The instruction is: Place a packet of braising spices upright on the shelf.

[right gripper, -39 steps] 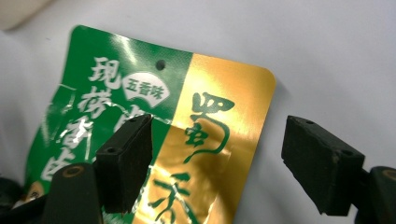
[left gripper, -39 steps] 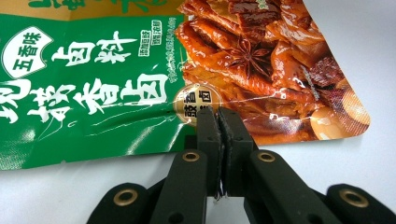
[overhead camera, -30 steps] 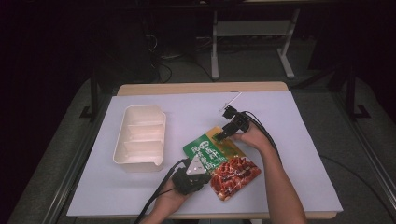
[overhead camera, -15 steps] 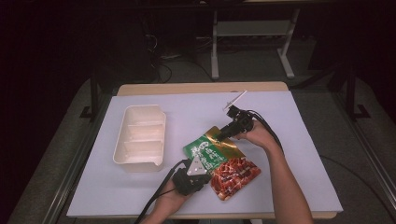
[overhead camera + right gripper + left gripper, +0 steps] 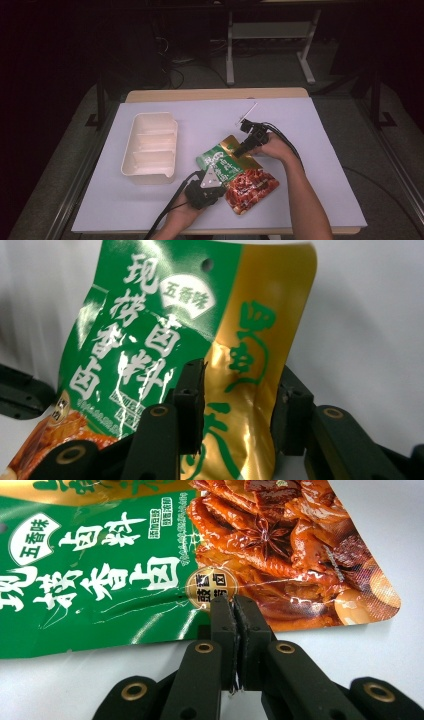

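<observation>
A food pouch (image 5: 235, 167), green and gold with a red meat picture, lies on the white table cover between both grippers. My left gripper (image 5: 216, 179) is at its near edge. Its jaws are shut, and the tips (image 5: 233, 602) rest on the pouch (image 5: 125, 575) by a round gold seal. My right gripper (image 5: 242, 149) is at the far gold end. It stands open (image 5: 240, 390), one jaw on each side of the gold band of the pouch (image 5: 165, 335), which curls up there.
A cream tray (image 5: 150, 174) with three compartments stands left of the pouch. A thin white stick (image 5: 250, 108) lies behind the right gripper. Cables trail from both grippers toward the table's near edge (image 5: 300, 231).
The right gripper has shifted slightly at the pouch's far end, a little away and back. The left gripper and the tray have stayed put.
</observation>
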Motion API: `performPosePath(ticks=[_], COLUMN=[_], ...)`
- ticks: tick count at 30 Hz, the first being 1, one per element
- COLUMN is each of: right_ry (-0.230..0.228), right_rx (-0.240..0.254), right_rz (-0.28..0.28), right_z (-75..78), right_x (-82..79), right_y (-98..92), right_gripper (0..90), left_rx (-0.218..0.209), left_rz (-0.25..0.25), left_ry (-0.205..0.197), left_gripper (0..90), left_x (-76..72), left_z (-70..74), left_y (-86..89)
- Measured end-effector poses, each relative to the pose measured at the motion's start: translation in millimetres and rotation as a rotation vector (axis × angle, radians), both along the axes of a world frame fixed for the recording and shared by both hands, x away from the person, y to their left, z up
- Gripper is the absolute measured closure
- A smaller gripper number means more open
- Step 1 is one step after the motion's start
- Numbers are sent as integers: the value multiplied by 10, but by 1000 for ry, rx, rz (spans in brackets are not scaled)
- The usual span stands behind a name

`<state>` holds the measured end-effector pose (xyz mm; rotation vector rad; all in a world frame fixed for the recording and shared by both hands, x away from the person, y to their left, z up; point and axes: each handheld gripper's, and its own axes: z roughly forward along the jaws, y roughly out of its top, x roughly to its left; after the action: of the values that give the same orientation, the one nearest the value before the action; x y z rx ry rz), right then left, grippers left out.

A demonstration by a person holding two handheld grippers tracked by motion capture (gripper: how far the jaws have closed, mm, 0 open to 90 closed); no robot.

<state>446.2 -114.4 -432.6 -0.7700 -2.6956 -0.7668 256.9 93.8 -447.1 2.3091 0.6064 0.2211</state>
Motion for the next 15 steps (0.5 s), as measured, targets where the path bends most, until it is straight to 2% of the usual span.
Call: performPosePath(ticks=[3, 6, 7, 11, 15], right_ry=[3, 53, 60, 85, 87], right_rx=[26, 99, 101, 50, 56], right_rz=[17, 40, 47, 52, 81], right_z=[35, 113, 114, 13, -18], right_x=[-10, -31, -36, -26, -32], right_y=[-15, -94, -105, -42, 3], right_gripper=[678, 731, 730, 706, 721], left_rx=[-1, 2, 4, -1, 0], left_rz=[2, 2, -1, 1, 3], left_ry=[0, -6, -8, -2, -2], left_gripper=[874, 874, 874, 874, 873], left_x=[-3, -5, -4, -3, -7], left_z=[0, 0, 0, -1, -1], left_y=[-2, -4, -2, -3, -4])
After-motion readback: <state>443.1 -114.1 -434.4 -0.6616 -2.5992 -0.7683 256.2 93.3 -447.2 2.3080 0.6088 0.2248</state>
